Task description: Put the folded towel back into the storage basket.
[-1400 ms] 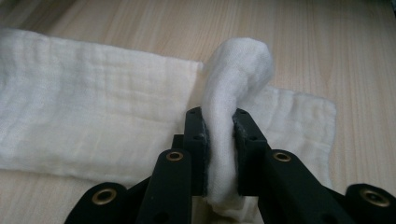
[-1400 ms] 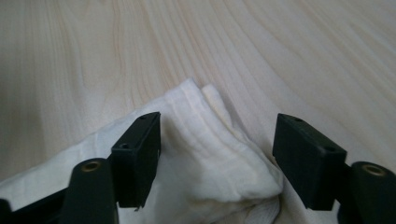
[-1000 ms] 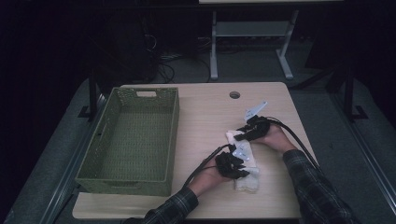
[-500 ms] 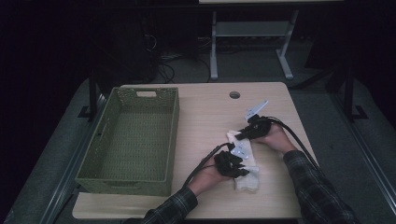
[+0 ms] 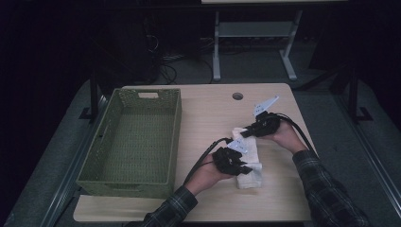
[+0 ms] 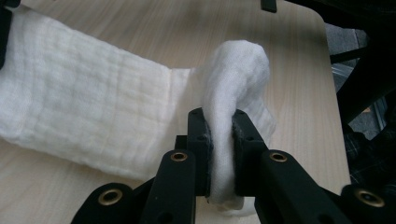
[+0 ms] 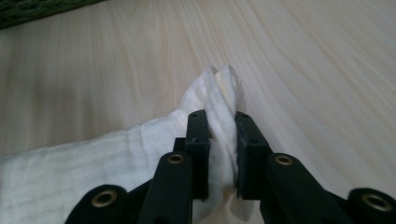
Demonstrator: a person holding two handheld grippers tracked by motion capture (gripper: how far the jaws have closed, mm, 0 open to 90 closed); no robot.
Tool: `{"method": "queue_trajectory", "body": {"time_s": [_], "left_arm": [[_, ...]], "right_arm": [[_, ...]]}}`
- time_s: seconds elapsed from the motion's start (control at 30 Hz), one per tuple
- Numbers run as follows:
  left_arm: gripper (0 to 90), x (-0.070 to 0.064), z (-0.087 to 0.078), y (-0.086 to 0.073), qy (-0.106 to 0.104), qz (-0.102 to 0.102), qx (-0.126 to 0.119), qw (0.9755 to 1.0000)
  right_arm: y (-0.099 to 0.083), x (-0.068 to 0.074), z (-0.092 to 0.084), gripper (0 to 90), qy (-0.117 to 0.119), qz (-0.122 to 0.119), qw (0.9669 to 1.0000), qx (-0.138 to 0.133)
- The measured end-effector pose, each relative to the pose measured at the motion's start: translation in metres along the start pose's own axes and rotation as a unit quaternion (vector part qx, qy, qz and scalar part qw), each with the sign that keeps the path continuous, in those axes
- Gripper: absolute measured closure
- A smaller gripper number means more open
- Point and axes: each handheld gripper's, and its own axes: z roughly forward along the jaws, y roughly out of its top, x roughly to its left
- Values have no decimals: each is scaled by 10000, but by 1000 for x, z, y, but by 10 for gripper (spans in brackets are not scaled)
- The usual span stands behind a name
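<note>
A white folded cloth lies on the right half of the wooden table. My left gripper is shut on the cloth's near end; in the left gripper view the fabric bunches up between the jaws of the left gripper. My right gripper holds the far end. Its jaws have just been closing, and in the right gripper view they pinch a fold of the cloth at the right gripper. Both ends are raised slightly off the wood.
A green woven basket stands empty on the left half of the table. A round cable hole sits near the far edge. Beyond the table are a desk frame and dark floor.
Both hands have risen a little, lifting the pinched ends of the cloth off the table. The basket has not moved.
</note>
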Motion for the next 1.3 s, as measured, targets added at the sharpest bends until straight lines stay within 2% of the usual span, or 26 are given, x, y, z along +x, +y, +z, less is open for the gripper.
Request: {"method": "queue_trajectory", "body": {"time_s": [0.03, 0.07, 0.1, 0.13, 0.37, 0.47, 0.5, 0.77, 0.83, 0.9, 1.03, 1.3], "left_arm": [[800, -1, -2, 1, 6, -10, 6, 10000], [800, -2, -4, 3, 24, -29, 0, 10000], [800, -3, -6, 5, 22, -41, -9, 10000], [800, -4, -9, 7, 14, -60, -15, 10000], [800, -6, -28, 19, 95, -101, -43, 9999], [800, -6, -36, 23, 158, -73, -32, 9998], [800, -6, -38, 24, 178, -66, -51, 9998], [800, -4, -67, 33, 335, -12, -92, 9994], [800, -1, -75, 33, 375, -34, -187, 9991], [799, 0, -82, 33, 422, -57, -199, 9989], [799, 3, -97, 33, 556, -24, -155, 9983], [799, 14, -127, 26, 597, -121, -313, 9977]], "right_arm": [[2, 0, -3, 778, -17, -74, 10000, -7], [3, 2, -5, 778, -12, -34, 10000, -39], [5, 1, -8, 777, -20, -147, 9999, -59], [6, 2, -9, 778, -12, -91, 9999, -82], [13, 5, -19, 778, -49, -171, 9996, -221], [18, 5, -24, 777, -61, -226, 9994, -264], [19, 6, -25, 778, -30, -175, 9995, -273], [39, 12, -33, 778, -105, -366, 9987, -326], [44, 13, -34, 778, -98, -394, 9985, -377], [51, 16, -33, 778, -95, -367, 9984, -411], [62, 18, -31, 778, -107, -487, 9979, -407], [87, 25, -24, 777, -61, -610, 9968, -517]]}}
